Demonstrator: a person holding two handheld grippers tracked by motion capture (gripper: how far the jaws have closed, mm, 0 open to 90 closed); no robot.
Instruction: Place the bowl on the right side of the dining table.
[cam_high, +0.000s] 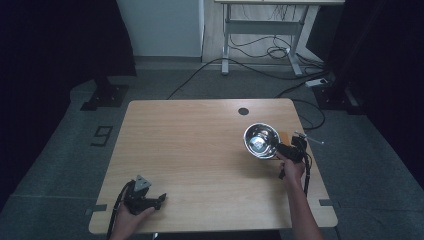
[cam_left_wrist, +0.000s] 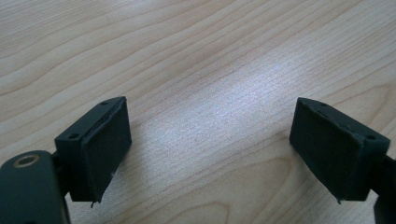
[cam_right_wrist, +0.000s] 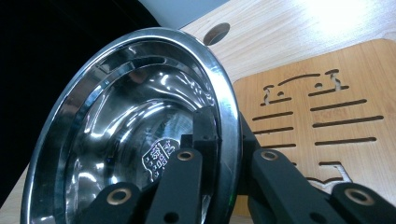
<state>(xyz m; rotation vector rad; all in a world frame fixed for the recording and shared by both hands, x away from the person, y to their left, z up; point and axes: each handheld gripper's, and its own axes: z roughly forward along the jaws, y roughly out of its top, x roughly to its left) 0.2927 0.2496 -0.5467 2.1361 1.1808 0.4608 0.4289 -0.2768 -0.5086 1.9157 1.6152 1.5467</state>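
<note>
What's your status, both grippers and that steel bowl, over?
Right gripper shut on steel bowl rim, bowl lifted and tilted beside the wooden trivet. Left gripper open, empty, low over the table. Nothing in the way.

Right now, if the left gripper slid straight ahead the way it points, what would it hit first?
Probably nothing: the left gripper, jaws open, points right across bare table. The steel bowl sits farther back, likely off that line.

shiny steel bowl (cam_high: 261, 140) tilted on edge, seemingly above the table.

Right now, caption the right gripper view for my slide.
Right gripper clamps steel bowl rim, tilted above slotted wooden trivet.
</note>
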